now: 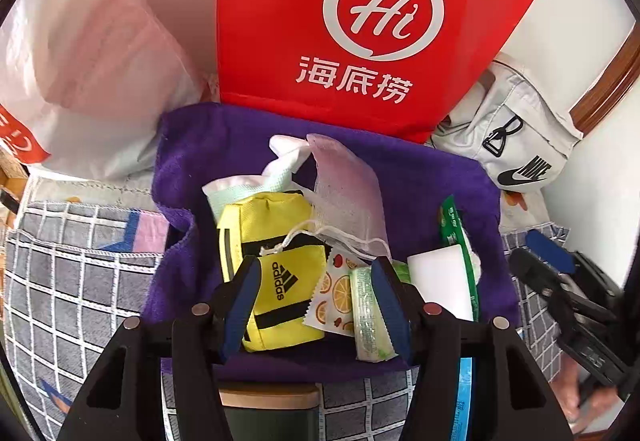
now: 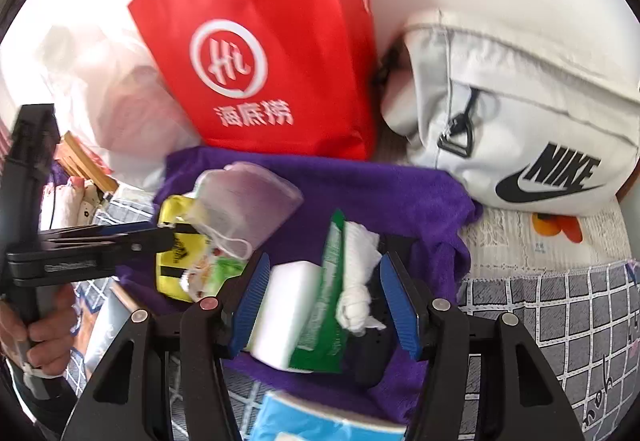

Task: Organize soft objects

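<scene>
The sorting looks barely begun. The soft things lie heaped on a purple towel (image 1: 420, 177) in the middle of both frames: a yellow Adidas pouch (image 1: 276, 273), a translucent mesh drawstring bag (image 1: 348, 193), a fruit-print sachet (image 1: 334, 297), a white sponge block (image 2: 286, 313), a green packet (image 2: 326, 305) and a knotted white cloth (image 2: 358, 281). Behind them, at the top of the frames, stand a red paper bag (image 1: 360, 21) and a white Nike bag (image 2: 520, 121); nothing visibly sits in either yet.

The left hand-held gripper (image 1: 316, 305) has its jaws spread about the pouch and sachet, not clamped. The right hand-held gripper (image 2: 324, 305) is likewise spread, around the sponge and packet.

The right view is motion-blurred. A dark object under the knotted cloth is unidentifiable, a light-blue pack (image 2: 320, 421) is cut off at the bottom edge, and the bags' insides are hidden.
</scene>
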Motion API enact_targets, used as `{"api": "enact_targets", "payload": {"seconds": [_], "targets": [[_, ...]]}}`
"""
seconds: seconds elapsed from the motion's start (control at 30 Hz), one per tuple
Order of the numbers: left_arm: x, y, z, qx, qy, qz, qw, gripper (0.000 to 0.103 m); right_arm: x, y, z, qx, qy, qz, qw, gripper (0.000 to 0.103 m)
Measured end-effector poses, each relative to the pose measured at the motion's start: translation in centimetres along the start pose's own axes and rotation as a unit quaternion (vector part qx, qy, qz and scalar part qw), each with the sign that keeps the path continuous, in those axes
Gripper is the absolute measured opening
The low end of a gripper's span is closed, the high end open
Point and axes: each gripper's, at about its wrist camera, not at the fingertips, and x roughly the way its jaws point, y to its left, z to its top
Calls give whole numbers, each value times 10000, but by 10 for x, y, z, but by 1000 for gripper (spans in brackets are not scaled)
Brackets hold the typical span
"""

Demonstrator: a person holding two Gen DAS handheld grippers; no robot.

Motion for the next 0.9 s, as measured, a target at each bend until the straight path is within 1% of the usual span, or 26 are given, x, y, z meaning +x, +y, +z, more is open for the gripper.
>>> {"api": "enact_targets", "payload": {"seconds": [0.1,0.17,0.27,0.3,0.37,0.43,0.53,0.63,0.67,0.73,0.77,0.83,0.9], "targets": [[-7,-1,0,-9,-40,-13,10000,55,-16,8,3,16,-192,-98,9998,57],[-17,-2,0,-20,-162,20,9999,55,-28,12,2,68,-235,-144,9996,57],[-36,-6,-4,30,-400,132,9991,56,-41,16,-2,209,-244,-103,9994,57],[-40,-7,-6,40,-414,122,9991,57,-44,17,-4,244,-229,-115,9994,57],[-49,-7,-13,1,-352,-30,9994,57,-52,20,-11,287,-140,-184,9993,57],[-57,-8,-20,-17,-347,-49,9994,57,-62,25,-21,262,-122,-216,9993,57],[-78,-8,-38,-60,-428,96,9990,59,-75,29,-36,311,-83,-218,9992,57],[-100,-10,-60,-105,-606,386,9974,61,-98,37,-54,349,-145,-216,9991,58],[-107,-11,-67,-75,-664,437,9968,64,-108,42,-61,333,-159,-280,9989,60],[-123,-15,-86,-41,-779,500,9957,65,-126,52,-73,244,-227,-444,9985,69],[-131,-17,-96,-5,-817,516,9953,66,-138,58,-81,175,-307,-519,9980,70],[-145,-20,-111,54,-864,511,9949,67,-161,69,-98,134,-466,-568,9972,80],[-163,-24,-130,107,-954,466,9943,68,-176,75,-112,162,-560,-557,9967,83]]}}
